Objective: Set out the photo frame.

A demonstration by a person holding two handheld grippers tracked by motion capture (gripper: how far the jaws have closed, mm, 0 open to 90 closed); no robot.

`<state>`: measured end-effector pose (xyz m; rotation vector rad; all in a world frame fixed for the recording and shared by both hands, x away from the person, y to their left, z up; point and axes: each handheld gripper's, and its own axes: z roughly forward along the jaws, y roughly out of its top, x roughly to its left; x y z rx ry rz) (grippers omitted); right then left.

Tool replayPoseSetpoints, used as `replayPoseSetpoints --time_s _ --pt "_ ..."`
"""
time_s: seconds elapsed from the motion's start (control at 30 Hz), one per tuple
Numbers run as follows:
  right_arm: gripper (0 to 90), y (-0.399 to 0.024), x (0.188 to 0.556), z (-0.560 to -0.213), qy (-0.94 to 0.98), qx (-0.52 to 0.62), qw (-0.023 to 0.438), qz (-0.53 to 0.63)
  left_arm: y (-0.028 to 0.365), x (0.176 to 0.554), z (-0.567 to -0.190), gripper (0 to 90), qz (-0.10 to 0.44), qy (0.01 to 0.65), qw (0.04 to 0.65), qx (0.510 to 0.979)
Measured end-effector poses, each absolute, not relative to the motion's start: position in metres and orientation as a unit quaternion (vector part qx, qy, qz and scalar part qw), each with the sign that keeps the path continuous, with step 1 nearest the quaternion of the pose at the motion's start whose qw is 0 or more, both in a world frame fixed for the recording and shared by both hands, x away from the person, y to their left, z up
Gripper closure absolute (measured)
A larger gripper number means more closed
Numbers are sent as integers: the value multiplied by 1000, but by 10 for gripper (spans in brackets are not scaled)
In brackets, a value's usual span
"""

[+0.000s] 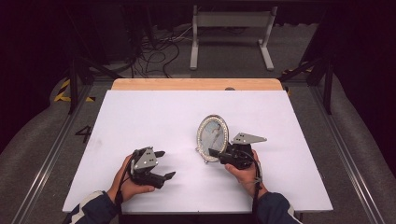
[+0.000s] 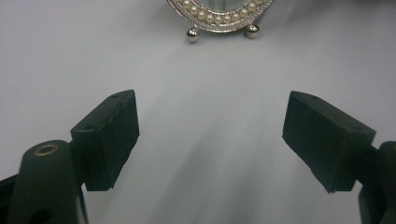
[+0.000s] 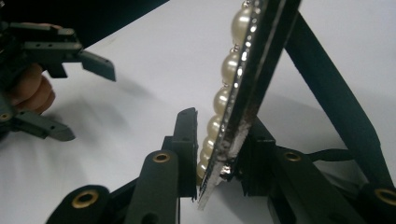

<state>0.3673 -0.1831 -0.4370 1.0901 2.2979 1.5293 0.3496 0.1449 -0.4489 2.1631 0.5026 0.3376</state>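
An oval picture frame [image 1: 212, 136] with a rim of pearls stands upright right of the white table's [image 1: 140, 116] middle. My right gripper [image 1: 217, 153] reaches it from the right and is shut on its lower rim. In the right gripper view one pad meets the pearl rim [image 3: 243, 84], the other the back, right gripper [image 3: 222, 140]; the frame's black back strut [image 3: 327, 93] slants behind. My left gripper [image 1: 166, 164] rests at the front left, open and holding nothing, pointed at the frame. Between the wide jaws of the left gripper [image 2: 210, 135] lies bare table, with the frame's ball feet [image 2: 192, 34] beyond. The left gripper [image 3: 88, 102] also shows in the right gripper view.
A strip of wooden tabletop [image 1: 196, 84] shows beyond the white sheet's far edge. Behind the table, on the floor, are tangled cables [image 1: 154, 56] and a white metal stand [image 1: 231, 21]. Metal rails run along both sides of the table.
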Motion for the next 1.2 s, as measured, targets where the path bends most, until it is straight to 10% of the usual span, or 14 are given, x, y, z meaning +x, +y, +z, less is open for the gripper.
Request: replayPoseSetpoints --time_s 0.47,1.1,1.2 --pt "599 -183 362 -434 780 361 118 497 90 405 -451 131 62 177 425 885" --pt "727 -181 359 -430 783 351 137 495 58 437 -461 117 15 193 450 872" --pt "615 -180 359 -430 785 355 141 487 57 439 -462 120 15 180 450 875"
